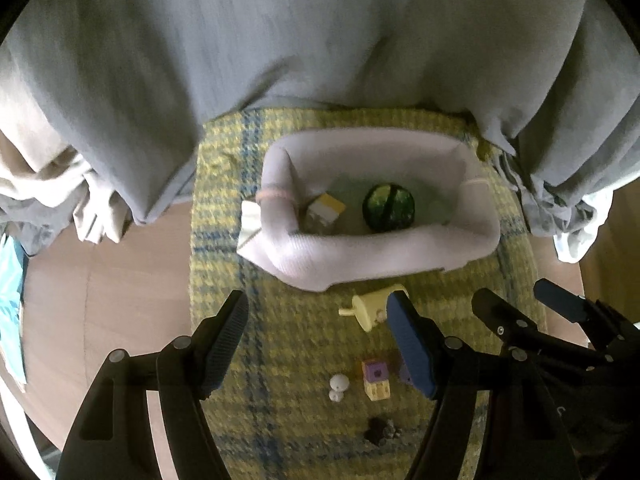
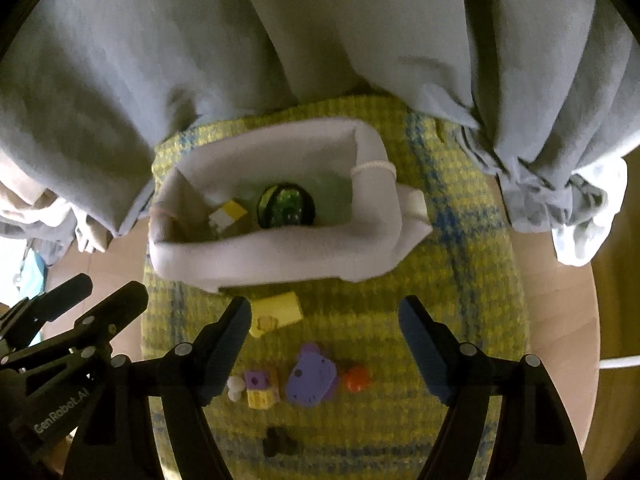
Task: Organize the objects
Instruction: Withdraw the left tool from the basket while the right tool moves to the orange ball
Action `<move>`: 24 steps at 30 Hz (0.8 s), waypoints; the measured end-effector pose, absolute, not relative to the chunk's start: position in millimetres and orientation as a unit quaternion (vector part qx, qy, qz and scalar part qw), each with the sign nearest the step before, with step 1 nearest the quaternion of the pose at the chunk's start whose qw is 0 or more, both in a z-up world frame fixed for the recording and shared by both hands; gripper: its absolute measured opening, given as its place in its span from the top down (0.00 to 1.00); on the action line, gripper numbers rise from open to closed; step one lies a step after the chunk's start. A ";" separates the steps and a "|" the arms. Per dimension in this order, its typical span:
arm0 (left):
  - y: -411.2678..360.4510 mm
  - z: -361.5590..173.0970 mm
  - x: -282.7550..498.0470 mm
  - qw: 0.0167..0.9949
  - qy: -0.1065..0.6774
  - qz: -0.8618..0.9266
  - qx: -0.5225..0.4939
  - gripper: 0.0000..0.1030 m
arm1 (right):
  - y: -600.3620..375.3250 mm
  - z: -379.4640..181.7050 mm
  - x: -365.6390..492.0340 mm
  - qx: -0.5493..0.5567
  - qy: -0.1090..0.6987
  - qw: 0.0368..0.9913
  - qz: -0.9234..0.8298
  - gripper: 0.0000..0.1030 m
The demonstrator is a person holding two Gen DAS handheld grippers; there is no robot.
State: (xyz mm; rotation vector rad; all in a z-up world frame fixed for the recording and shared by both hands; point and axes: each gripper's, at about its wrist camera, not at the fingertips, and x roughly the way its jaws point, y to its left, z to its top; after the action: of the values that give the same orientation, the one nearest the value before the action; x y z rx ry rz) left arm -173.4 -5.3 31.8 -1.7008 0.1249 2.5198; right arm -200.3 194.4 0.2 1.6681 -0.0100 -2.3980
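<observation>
A white fabric basket (image 1: pixel 360 260) (image 2: pixel 280 260) stands on a yellow-green woven mat (image 1: pixel 280 360) (image 2: pixel 460 280). Inside lie a green-black ball (image 1: pixel 388 208) (image 2: pixel 286 205) and a yellow-white block (image 1: pixel 326 208) (image 2: pixel 229 214). In front of the basket lie a pale yellow toy (image 1: pixel 370 306) (image 2: pixel 280 312), a purple-and-yellow block (image 1: pixel 376 380) (image 2: pixel 260 388), a small white figure (image 1: pixel 338 387) (image 2: pixel 235 387), a purple bear shape (image 2: pixel 312 376), an orange piece (image 2: pixel 356 378) and a dark piece (image 1: pixel 380 432) (image 2: pixel 278 442). My left gripper (image 1: pixel 320 340) and right gripper (image 2: pixel 324 348) are open, empty, above the toys.
A grey-blue bedsheet (image 1: pixel 280 40) (image 2: pixel 280 32) hangs behind the basket. The mat lies on a wooden floor (image 1: pixel 112 300) (image 2: pixel 560 300). The right gripper shows in the left wrist view (image 1: pixel 516 308), and the left gripper in the right wrist view (image 2: pixel 80 300).
</observation>
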 end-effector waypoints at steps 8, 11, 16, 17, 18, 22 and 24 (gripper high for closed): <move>11.0 13.2 -158.0 0.061 0.052 0.813 -0.577 0.32 | 212.7 -18.8 -186.6 0.595 -0.021 0.104 -0.797 0.30; 16.0 7.4 -155.2 0.067 0.054 0.807 -0.584 0.32 | 220.8 -27.3 -183.6 0.611 -0.039 0.104 -0.784 0.33; 25.7 -7.0 -151.8 0.073 0.062 0.794 -0.600 0.32 | 230.3 -42.2 -179.3 0.632 -0.056 0.100 -0.766 0.37; 27.2 -10.2 -151.6 0.075 0.063 0.792 -0.603 0.32 | 231.4 -45.6 -178.9 0.637 -0.058 0.101 -0.762 0.39; 28.7 -13.3 -151.3 0.076 0.065 0.789 -0.606 0.32 | 232.9 -49.1 -178.4 0.642 -0.062 0.100 -0.758 0.40; 32.9 -24.8 -151.7 0.079 0.067 0.778 -0.620 0.32 | 238.1 -64.0 -176.8 0.659 -0.078 0.098 -0.742 0.46; 33.4 -29.6 -152.7 0.078 0.068 0.775 -0.624 0.32 | 238.5 -69.5 -176.9 0.664 -0.079 0.097 -0.737 0.48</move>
State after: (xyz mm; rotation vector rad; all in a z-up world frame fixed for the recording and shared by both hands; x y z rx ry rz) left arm -152.7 33.4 -29.6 -1.8679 0.2045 2.3189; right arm -176.9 238.5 -69.5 1.9658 -0.2337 -2.1838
